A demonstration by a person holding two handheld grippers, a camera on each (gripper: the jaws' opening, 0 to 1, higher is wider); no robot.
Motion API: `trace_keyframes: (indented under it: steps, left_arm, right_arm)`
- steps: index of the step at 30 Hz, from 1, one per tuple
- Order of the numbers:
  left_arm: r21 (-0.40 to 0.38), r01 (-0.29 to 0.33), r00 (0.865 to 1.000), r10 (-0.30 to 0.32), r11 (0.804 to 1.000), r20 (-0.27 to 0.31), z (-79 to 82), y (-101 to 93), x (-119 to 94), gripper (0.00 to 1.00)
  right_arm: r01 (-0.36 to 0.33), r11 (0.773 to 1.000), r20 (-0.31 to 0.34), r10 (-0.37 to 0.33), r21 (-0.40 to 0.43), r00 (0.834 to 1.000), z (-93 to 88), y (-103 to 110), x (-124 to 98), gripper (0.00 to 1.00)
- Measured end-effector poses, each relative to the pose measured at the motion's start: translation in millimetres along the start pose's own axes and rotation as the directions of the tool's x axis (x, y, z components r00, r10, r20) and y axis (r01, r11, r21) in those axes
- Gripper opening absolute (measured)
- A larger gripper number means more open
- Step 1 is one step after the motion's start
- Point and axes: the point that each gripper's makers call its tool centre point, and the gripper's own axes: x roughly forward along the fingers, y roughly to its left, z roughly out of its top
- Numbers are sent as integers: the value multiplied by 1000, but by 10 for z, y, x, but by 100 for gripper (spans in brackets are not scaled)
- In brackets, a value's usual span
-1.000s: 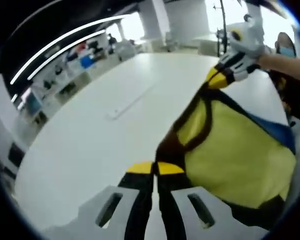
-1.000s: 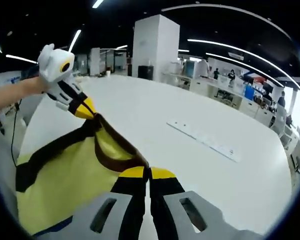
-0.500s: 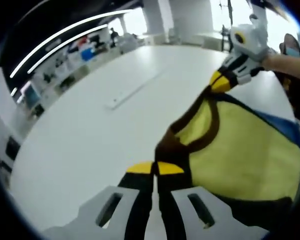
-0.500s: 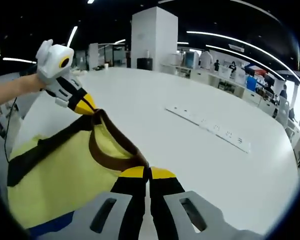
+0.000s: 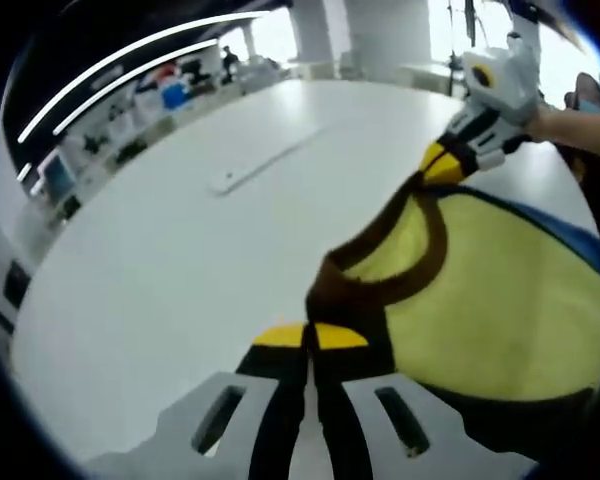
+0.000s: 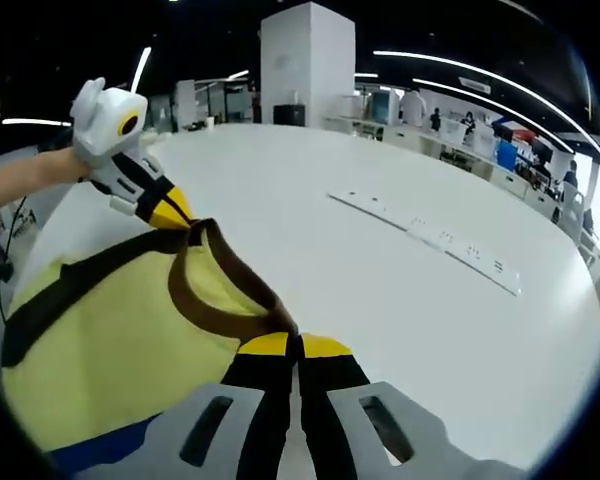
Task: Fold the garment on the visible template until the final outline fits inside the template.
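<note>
- The garment (image 5: 480, 290) is a yellow top with dark brown collar and trim and a blue edge, held stretched above the white bench (image 5: 160, 250).
- The left hand-held gripper (image 5: 310, 338) has its jaws closed on the brown collar at one shoulder.
- The right hand-held gripper (image 6: 298, 345) pinches the collar's other side, jaws together.
- A long white strip (image 6: 430, 240) lies on the bench, well apart from the garment.

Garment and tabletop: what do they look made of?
Garment: soft knit-looking fabric, matte yellow with a brown collar band; it sags and curves between the left tool and right tool, both shut on the collar. Fibre can't be told. Tabletop: smooth white hard surface with a faint sheen, likely laminate or painted board.
</note>
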Motion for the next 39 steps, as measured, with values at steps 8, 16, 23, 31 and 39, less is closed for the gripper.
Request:
trace_keyframes:
  steps: [8, 16, 23, 31, 39]
  left_arm:
    - [-9, 0, 1000, 0, 1000, 17, 74, 99, 70, 0]
    - [-4, -3, 1000, 3, 1000, 27, 87, 116, 82, 0]
    - [22, -51, 998, 50, 998, 37, 153, 183, 31, 0]
    - [15, -84, 994, 83, 996, 75, 297, 272, -135, 0]
    - [-6, -78, 992, 79, 997, 97, 392, 130, -404, 10]
  right_arm:
    - [-8, 1000, 2, 8, -14, 1000, 49, -59, 64, 2]
    - [-10, 1000, 11, 10, 1, 1000, 53, -64, 73, 3]
    - [53, 998, 50, -52, -31, 997, 156, -203, 17, 17]
    - [87, 996, 69, -85, -27, 994, 273, -235, -68, 22]
    - [103, 994, 118, -106, 32, 987, 464, -139, -280, 34]
